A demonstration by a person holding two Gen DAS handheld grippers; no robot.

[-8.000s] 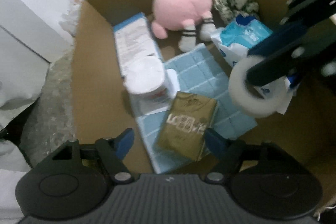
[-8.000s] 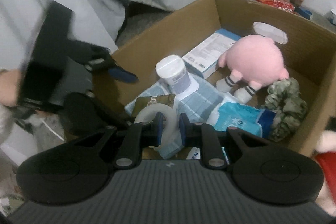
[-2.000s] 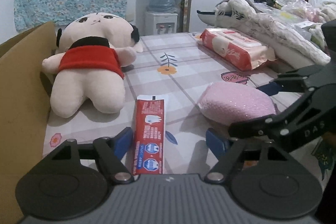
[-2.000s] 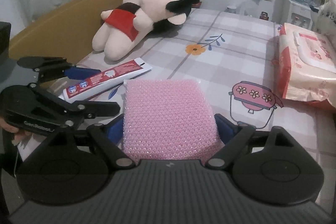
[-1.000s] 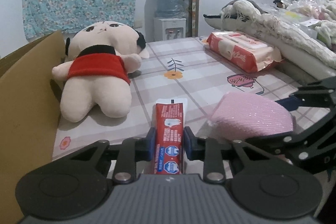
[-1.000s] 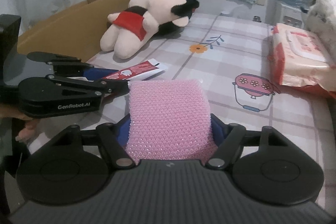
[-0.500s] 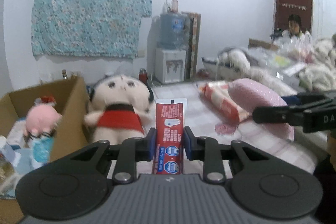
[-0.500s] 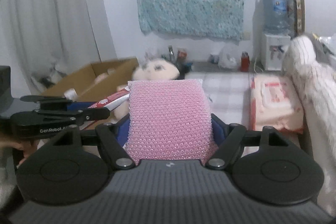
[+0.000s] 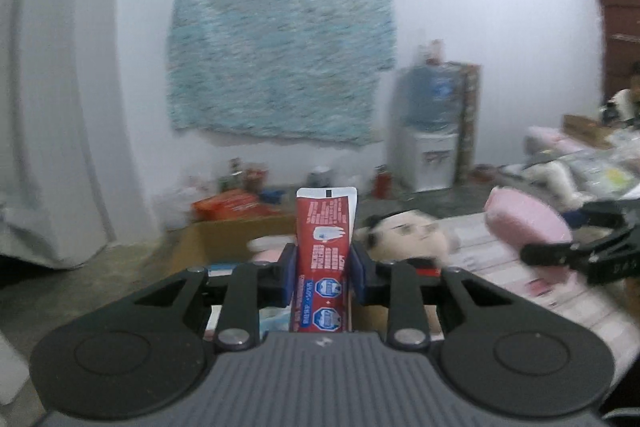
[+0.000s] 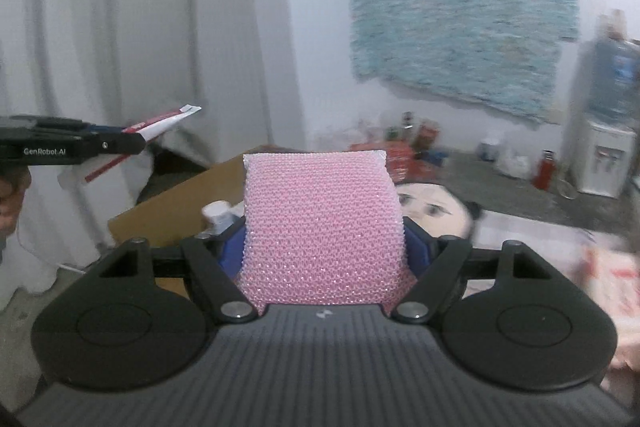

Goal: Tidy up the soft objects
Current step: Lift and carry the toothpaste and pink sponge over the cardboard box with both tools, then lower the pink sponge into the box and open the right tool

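My left gripper [image 9: 325, 277] is shut on a red toothpaste tube [image 9: 326, 239], which stands up between the blue pads. My right gripper [image 10: 324, 247] is shut on a pink mesh sponge [image 10: 320, 227], its pads pressing both sides. Both are held high in the air. In the left wrist view the sponge [image 9: 524, 219] and right gripper [image 9: 580, 243] show at the right. The right wrist view has the left gripper [image 10: 120, 143] and tube [image 10: 168, 119] at the left. Below and ahead are the open cardboard box [image 9: 240, 231] [image 10: 176, 211] and a big-headed plush doll [image 9: 404, 231] [image 10: 432, 211] beside it.
A water dispenser [image 9: 432, 131] stands against the far wall under a blue cloth [image 9: 280, 47]. Bottles and bags [image 9: 240, 187] clutter the floor behind the box. White curtains [image 10: 120, 27] hang at the left. A person [image 9: 624, 99] sits at the far right, behind piled bedding.
Both grippers have risen well above the patterned surface with the tube and the sponge still held. The views have swung left, so the box and the doll now sit low in the frames.
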